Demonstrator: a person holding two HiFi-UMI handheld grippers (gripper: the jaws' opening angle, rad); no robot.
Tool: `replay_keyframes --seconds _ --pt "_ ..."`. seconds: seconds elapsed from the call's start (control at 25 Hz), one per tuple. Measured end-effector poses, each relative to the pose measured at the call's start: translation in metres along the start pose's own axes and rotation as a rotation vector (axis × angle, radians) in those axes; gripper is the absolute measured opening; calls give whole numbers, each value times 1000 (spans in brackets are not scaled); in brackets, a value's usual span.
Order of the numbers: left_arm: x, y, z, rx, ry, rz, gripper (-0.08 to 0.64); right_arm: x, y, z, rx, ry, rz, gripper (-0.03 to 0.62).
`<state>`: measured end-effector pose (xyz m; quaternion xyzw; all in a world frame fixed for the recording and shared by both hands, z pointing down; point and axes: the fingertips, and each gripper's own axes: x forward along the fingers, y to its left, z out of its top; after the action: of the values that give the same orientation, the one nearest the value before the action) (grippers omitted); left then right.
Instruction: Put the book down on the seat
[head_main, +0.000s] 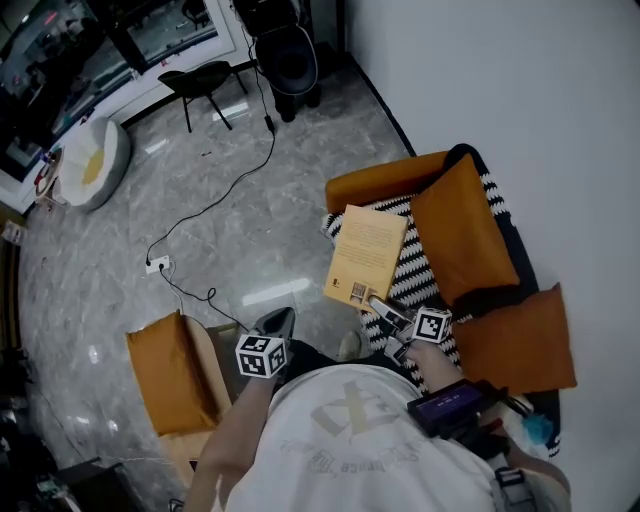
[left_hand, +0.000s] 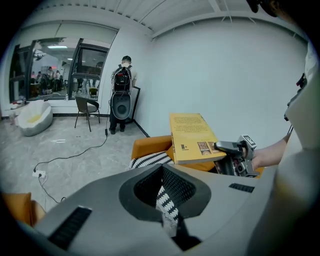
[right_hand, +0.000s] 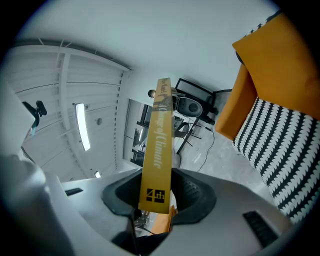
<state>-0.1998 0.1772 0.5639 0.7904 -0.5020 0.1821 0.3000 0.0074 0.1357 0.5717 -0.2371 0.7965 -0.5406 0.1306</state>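
The right tool (head_main: 382, 312) was clamped on the lower edge of the yellow book (head_main: 367, 252), holding it up over the striped seat (head_main: 418, 275) of the orange armchair (head_main: 385, 180). The left tool (head_main: 277, 322) hung empty nearby, its jaws only narrowly apart. A black cable (head_main: 215, 200) trailed across the grey marble floor (head_main: 120, 290).

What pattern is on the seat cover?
Black-and-white zigzag rows on the seat cover, clearest in the right gripper view.

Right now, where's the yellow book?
Head view, right of centre: the book is clamped in the right hand-held gripper, above the striped seat, beside the orange cushion.
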Motion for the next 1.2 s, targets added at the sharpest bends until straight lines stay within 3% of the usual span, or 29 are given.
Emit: replay_keyframes --seconds 0.32,0.52,0.68,0.84,1.2 --pt "26 -12 19 33 35 -60 12 -4 0 8 7 -15 -15 163" --pt "74 -8 51 51 58 -112 12 8 -10 46 19 -61 -17 160" --pt "81 -12 66 80 62 -180 12 -2 -17 38 23 -81 -87 158" --pt "99 -11 82 110 78 -238 12 5 -12 57 47 -150 -115 158" --pt "120 22 112 130 94 -307 12 27 -12 98 4 -273 -149 158"
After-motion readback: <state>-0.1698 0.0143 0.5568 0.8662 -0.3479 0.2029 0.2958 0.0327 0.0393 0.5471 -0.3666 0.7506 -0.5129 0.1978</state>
